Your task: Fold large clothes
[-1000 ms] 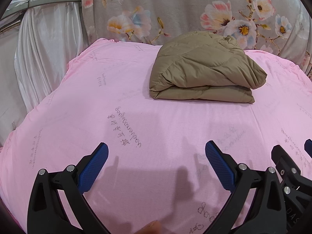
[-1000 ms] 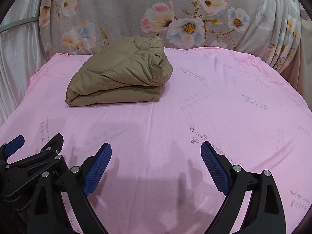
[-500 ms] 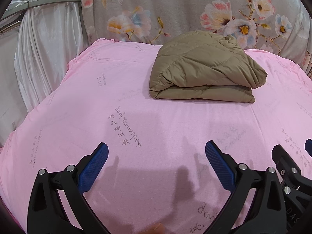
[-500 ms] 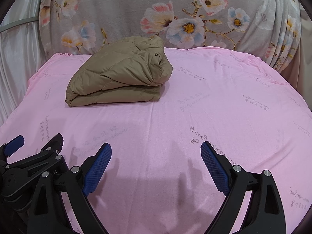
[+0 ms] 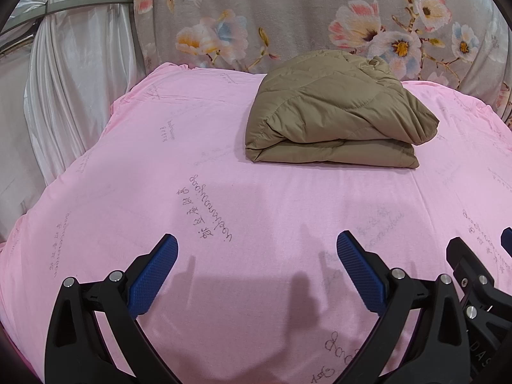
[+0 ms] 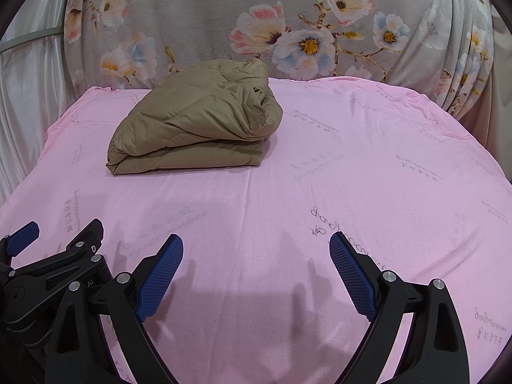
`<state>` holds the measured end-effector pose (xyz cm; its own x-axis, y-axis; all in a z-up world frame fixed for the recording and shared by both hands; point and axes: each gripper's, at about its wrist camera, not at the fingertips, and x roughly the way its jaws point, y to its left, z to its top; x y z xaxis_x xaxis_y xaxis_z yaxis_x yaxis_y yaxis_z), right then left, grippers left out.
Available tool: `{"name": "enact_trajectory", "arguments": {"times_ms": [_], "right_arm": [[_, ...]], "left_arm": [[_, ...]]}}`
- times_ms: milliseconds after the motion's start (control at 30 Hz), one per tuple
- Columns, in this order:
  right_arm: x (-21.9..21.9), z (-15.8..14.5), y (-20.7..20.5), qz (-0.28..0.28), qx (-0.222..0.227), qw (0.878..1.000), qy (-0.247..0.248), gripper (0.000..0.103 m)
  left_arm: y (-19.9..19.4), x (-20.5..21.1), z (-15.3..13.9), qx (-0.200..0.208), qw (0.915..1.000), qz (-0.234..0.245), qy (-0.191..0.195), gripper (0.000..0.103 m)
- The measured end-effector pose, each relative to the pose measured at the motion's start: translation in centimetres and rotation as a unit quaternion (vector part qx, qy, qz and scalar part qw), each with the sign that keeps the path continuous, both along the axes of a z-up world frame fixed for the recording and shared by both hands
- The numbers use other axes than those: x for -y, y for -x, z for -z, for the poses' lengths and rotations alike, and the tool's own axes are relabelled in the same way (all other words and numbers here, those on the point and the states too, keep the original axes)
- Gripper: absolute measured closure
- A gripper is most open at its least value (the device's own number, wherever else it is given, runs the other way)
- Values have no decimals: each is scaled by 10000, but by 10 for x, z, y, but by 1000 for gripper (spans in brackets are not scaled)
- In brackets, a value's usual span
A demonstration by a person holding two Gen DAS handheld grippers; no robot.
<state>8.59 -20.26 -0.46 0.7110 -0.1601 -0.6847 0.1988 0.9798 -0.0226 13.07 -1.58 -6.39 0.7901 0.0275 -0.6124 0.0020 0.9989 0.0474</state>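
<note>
Jacket: the tan quilted jacket (image 5: 336, 118) lies folded in a thick bundle at the far side of the bed, close to the floral cloth (image 5: 288, 16) hung behind it; in the right wrist view it sits left of centre (image 6: 195, 128)
Bed: a pink sheet (image 5: 224, 192) printed with faint script covers it, with white curtain (image 5: 64, 80) at the left edge
Left tongs: the left tongs (image 5: 256, 256) are spread wide and carry nothing, low over the near sheet and well apart from the jacket
Right tongs: the right tongs (image 6: 256, 256) are likewise spread wide and empty, just beside the left pair
Step in hand: judged from the layered bundle, the fold looks done or nearly so, and both tools appear to be standing off
Loose spot: the upper layer bulges and overhangs at the right end (image 6: 265, 112), with a bunched collar or hood at the back
Doing it well: if tidying is wanted, pressing the puffed top flat and tucking that right end level with the lower layer would suit
Risk: slick padded fabric may spring open or slide if only one edge is pulled
</note>
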Motion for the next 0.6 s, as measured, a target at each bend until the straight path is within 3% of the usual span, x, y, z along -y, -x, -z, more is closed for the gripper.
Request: {"name": "enact_trajectory", "arguments": {"times_ms": [600], "right_arm": [[0,0,0,4,0,10000,6,12]], "left_arm": [[0,-1,0,45,10000,34,-56,10]]}}
